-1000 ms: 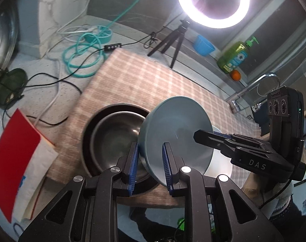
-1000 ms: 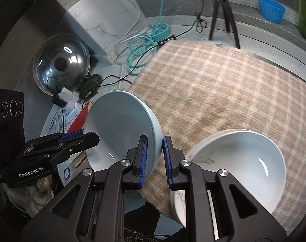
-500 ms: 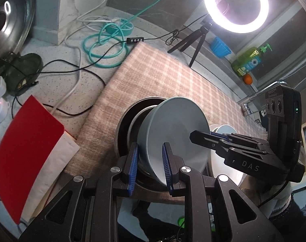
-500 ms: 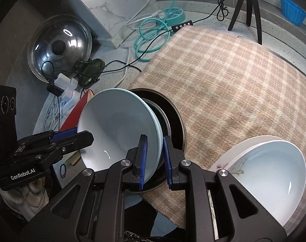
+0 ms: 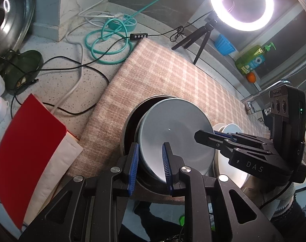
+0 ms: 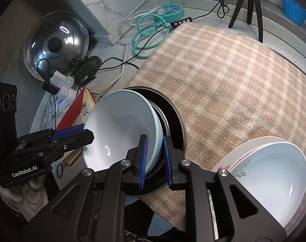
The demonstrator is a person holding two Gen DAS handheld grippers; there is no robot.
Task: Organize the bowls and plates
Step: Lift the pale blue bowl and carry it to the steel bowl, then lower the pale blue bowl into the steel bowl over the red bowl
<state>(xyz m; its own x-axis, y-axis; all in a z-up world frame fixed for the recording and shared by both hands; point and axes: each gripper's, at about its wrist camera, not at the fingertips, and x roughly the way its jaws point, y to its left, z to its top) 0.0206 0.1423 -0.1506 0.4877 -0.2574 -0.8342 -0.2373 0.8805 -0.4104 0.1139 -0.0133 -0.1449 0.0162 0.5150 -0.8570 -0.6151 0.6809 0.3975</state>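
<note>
A pale blue bowl [image 5: 173, 133] [image 6: 120, 127] is tilted into a dark bowl [image 5: 130, 121] [image 6: 173, 119] that holds a steel bowl. My left gripper [image 5: 150, 165] grips its near-left rim; it shows from the side in the right wrist view [image 6: 72, 133]. My right gripper [image 6: 154, 157] grips the opposite rim; it shows in the left wrist view [image 5: 209, 137]. A white bowl [image 6: 272, 175] sits on a flowered plate [image 6: 231, 165] at the right.
A plaid cloth [image 6: 223, 70] covers the counter. A red book [image 5: 25, 145], cables [image 5: 104, 40], a pot lid [image 6: 56, 42], a ring light [image 5: 241, 4] on a tripod, a blue cup [image 6: 293, 12] and a soap bottle [image 5: 252, 60] surround it.
Both grippers carried the pale blue bowl left and down, from above the cloth into the dark bowl stack. The white bowl and plate stayed put.
</note>
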